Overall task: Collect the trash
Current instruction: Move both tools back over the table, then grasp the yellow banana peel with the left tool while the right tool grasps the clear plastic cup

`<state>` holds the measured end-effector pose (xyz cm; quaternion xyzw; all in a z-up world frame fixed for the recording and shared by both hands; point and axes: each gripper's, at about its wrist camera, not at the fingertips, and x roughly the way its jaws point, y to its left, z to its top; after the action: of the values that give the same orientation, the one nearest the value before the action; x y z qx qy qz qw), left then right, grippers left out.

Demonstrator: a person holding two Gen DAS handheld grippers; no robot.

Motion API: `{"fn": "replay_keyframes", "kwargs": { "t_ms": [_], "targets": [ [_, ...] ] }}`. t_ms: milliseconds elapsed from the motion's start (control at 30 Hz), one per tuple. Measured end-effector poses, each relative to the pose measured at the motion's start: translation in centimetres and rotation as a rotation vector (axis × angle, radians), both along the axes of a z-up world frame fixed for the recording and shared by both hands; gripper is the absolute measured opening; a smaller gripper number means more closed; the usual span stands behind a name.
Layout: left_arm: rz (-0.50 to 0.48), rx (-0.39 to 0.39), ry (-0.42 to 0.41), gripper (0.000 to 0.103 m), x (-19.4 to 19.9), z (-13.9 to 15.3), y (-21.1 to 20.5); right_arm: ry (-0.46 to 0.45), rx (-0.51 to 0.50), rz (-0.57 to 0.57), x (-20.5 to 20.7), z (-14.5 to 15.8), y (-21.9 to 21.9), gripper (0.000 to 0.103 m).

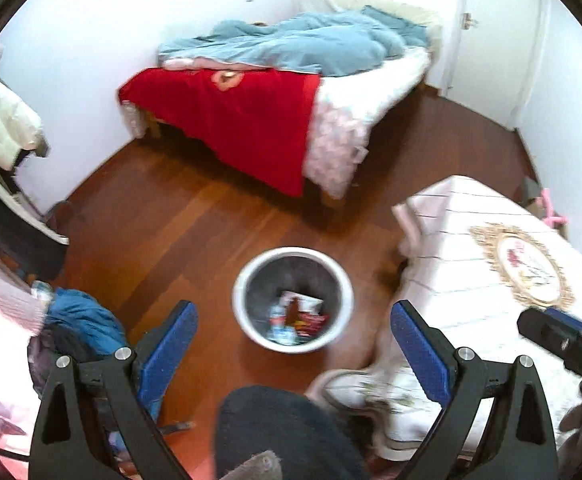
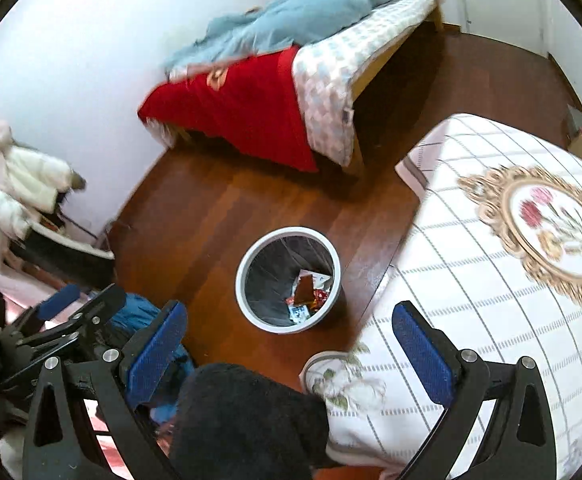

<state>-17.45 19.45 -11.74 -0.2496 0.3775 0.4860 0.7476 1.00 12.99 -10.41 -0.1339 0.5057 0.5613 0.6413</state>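
Both hand-held grippers are raised above the wooden floor (image 1: 163, 216) and pitched downward, each looking down on the waste bin (image 1: 247, 280). The left hand-held gripper (image 1: 294, 332) has its blue-padded fingers (image 1: 167, 340) spread wide with nothing between them; the bin sits in the gap between the fingers in the left wrist view. The right hand-held gripper (image 2: 289, 340) is likewise spread wide and empty, its blue pads (image 2: 421, 348) framing the bin (image 2: 251, 268) from above. In the right wrist view the left hand-held gripper appears at lower left, at about the same height and angled toward the bin; in the left wrist view part of the right unit's black body shows at the right edge. The bin is round, with a pale rim and a dark liner, standing upright on the floor between the bed (image 1: 355, 96) and the table (image 1: 451, 280). The collected trash (image 1: 299, 316) lies at the bottom of the bin: several wrappers, one dark brown, others red and white; finer detail is blurred. The table, covered with a white checked cloth bearing a round floral emblem (image 2: 555, 220), stands to the right of the bin. A dark-clad part of the person (image 2: 243, 420) fills the lower centre of both views, just beside a pale shoe (image 2: 331, 368). A blue garment (image 1: 83, 320) lies on the floor at left, and white jackets (image 2: 31, 184) hang near the wall.
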Motion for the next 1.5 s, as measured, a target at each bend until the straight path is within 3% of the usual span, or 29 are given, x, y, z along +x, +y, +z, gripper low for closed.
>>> {"fn": "replay_keyframes", "kwargs": {
  "t_ms": [133,300,600,667,733,1000,1067,1100,1167,1267,1433,1500],
  "targets": [
    [-0.099,-0.013,-0.014,0.099,5.1,-1.8,-3.2,0.039,-0.011,-0.093,3.0,-0.1,-6.1,0.103],
    [-0.275,-0.083,0.068,0.099,14.6,-6.3,-7.9,0.014,-0.112,-0.269,8.6,-2.3,-15.0,0.103],
    [-0.559,-0.17,0.236,0.099,30.7,-14.0,-18.3,-0.011,-0.287,-0.734,22.1,-9.2,-34.0,0.103],
    [-0.612,-0.178,0.287,0.099,33.6,-15.5,-20.3,0.008,-0.296,-0.799,24.9,-11.2,-37.2,0.092],
    [-0.638,-0.177,0.325,0.099,35.4,-16.6,-21.7,0.037,-0.291,-0.825,26.7,-12.9,-38.7,0.078],
    [-0.676,-0.197,0.377,0.099,39.9,-18.4,-23.9,0.091,-0.234,-0.873,31.1,-16.6,-40.2,0.077],
    [-0.676,-0.205,0.368,0.099,40.6,-18.2,-24.0,0.118,-0.213,-0.86,31.6,-17.6,-40.0,0.064],
    [-0.678,-0.209,0.359,0.099,40.9,-18.0,-24.1,0.124,-0.206,-0.856,31.4,-17.5,-40.2,0.06],
    [-0.688,-0.217,0.338,0.099,41.6,-17.6,-24.4,0.12,-0.194,-0.846,31.2,-18.0,-39.7,0.042],
    [-0.707,-0.25,0.284,0.099,43.0,-16.6,-25.2,0.105,-0.167,-0.846,30.5,-18.0,-39.8,0.042],
    [-0.745,-0.4,0.163,0.097,46.0,-16.0,-26.4,0.086,-0.172,-0.864,28.8,-17.6,-41.2,0.042],
    [-0.767,-0.423,0.126,0.097,47.3,-16.0,-27.5,0.078,-0.182,-0.876,28.2,-17.5,-41.8,0.042]
  ]
}}
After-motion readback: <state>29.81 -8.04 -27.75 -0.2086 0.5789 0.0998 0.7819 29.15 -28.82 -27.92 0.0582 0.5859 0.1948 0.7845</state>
